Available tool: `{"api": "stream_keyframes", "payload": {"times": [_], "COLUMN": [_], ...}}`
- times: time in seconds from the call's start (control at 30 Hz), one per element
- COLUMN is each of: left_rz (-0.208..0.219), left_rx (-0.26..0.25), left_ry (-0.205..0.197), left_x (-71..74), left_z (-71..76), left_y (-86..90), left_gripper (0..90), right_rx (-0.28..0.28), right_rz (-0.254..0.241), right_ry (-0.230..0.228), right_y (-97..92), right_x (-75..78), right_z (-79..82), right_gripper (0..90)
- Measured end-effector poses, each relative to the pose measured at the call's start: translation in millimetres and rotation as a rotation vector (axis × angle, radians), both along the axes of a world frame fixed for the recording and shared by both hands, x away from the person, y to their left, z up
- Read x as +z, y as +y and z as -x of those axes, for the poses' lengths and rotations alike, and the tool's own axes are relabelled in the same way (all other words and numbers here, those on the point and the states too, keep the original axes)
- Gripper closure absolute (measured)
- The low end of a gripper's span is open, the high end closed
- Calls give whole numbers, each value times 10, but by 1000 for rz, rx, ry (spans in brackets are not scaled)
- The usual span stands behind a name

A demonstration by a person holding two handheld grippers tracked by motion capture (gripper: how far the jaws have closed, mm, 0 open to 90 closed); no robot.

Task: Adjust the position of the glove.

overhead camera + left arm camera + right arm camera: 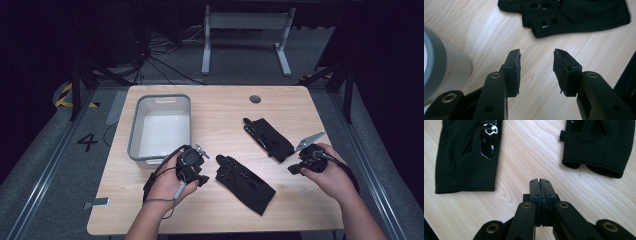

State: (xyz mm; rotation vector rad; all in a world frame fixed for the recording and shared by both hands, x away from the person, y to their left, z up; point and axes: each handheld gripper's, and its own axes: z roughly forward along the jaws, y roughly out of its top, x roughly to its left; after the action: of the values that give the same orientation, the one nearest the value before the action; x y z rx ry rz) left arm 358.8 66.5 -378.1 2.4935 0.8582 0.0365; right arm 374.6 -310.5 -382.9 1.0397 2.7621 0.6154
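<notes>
1. High view: two black gloves lie flat on the worktop (pixel 300 220). Near glove (pixel 245 183) sits between the hands, far glove (pixel 269 138) is closer to the right hand. Grey bin (pixel 135 131) at left is empty. Left claw (pixel 198 176) is just beside the near glove's fingertips; right claw (pixel 295 169) is near the far glove's cuff. Judging by this, nothing is binned yet; both gloves are left to do.
2. Left gripper view: left claw (pixel 537 71) is half-open with bare wood between the pads and nothing gripped. Near glove (pixel 584 15) is ahead, not touched. Bin wall (pixel 446 67) is at the edge.
3. Right gripper view: right claw (pixel 540 185) is closed tight on nothing. One glove (pixel 464 162) lies ahead to the left, the other (pixel 599 147) to the right, both apart from it. It likely has to open before any pick.
</notes>
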Motion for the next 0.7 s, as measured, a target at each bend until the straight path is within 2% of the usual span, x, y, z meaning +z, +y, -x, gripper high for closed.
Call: {"api": "stream_keyframes", "payload": {"times": [0.1,0.2,0.27,0.4,0.5,0.57,0.7], "left_rz": [2,0,-18,-10,-11,-11,-4], "left_rx": [-9,-27,-55,-64,-72,-72,-76], "left_ry": [1,1,8,8,17,16,25], "left_x": [10,14,4,21,22,19,19], "left_z": [8,10,11,-2,-9,-17,-39], "left_y": [-17,-46,-81,-108,-149,-168,-213], "left_gripper": [606,664,700,813,897,899,900], "right_rx": [12,17,40,66,90,92,140], "right_rz": [-12,-10,-23,-45,-43,-45,-57], "right_ry": [1,-1,1,9,9,12,29], "right_y": [28,44,85,138,205,225,378], "right_x": [18,26,38,21,-3,-4,-37], "right_z": [33,54,98,142,193,206,295], "right_gripper": [900,900,900,900,900,900,900]}}
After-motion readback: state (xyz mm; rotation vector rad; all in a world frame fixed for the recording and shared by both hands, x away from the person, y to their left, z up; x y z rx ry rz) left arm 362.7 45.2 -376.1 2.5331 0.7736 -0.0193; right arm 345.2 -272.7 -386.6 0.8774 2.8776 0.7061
